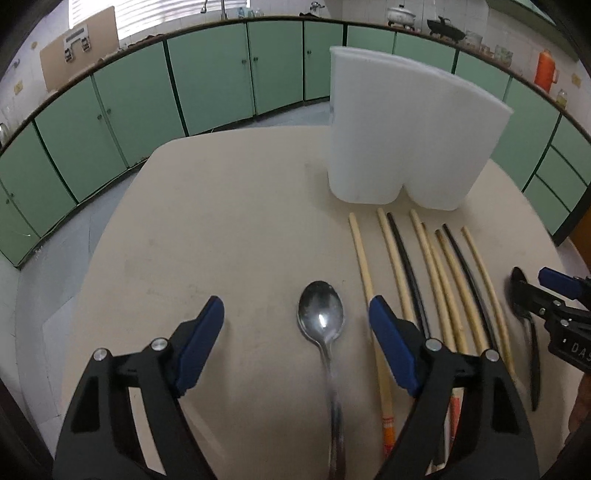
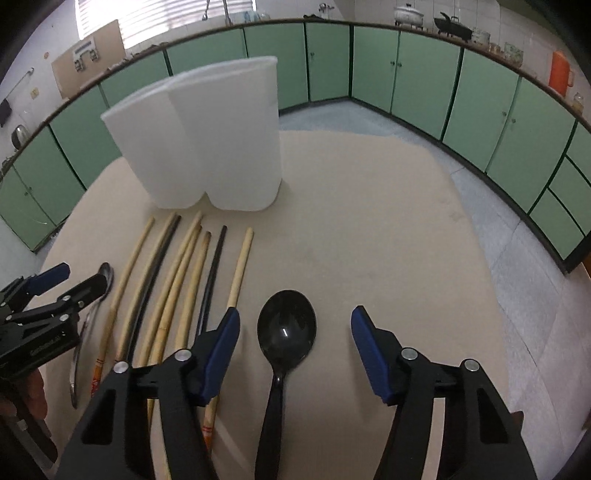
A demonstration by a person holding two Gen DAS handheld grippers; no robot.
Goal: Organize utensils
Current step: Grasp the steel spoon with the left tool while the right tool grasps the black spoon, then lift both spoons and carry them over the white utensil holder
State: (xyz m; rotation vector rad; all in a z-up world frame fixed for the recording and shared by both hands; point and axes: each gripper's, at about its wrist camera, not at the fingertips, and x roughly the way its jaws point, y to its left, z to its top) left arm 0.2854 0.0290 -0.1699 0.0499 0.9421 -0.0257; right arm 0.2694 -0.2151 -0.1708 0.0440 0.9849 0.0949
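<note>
A run of green cabinets (image 1: 207, 81) curves across the top of both views, with a countertop above it carrying a white pot (image 1: 400, 14) and an orange jug (image 1: 546, 70) at the upper right of the left wrist view. Below it the beige table (image 1: 221, 229) fills the middle of each frame.

A white two-lobed container (image 1: 410, 133) stands upright on the table, right of centre in the left wrist view and upper left of centre in the right wrist view (image 2: 207, 140).

Just below the container lies a row of chopsticks (image 1: 436, 273), pale ones with two black ones among them, side by side and running toward the bottom of the frame; in the right wrist view they sit lower left of centre (image 2: 177, 280).

The left gripper (image 1: 297, 310) fills the bottom of its own view, its blue pads spread apart and gripping nothing. A metal spoon (image 1: 320, 314) lies flat on the table between them, bowl up-frame, touching neither pad.

The right gripper (image 2: 293, 321) likewise has its pads apart and empty, with a black spoon (image 2: 286, 328) lying flat between them, clear of both. In the left wrist view this black spoon (image 1: 532, 339) shows at the right edge, beside the chopsticks.
</note>
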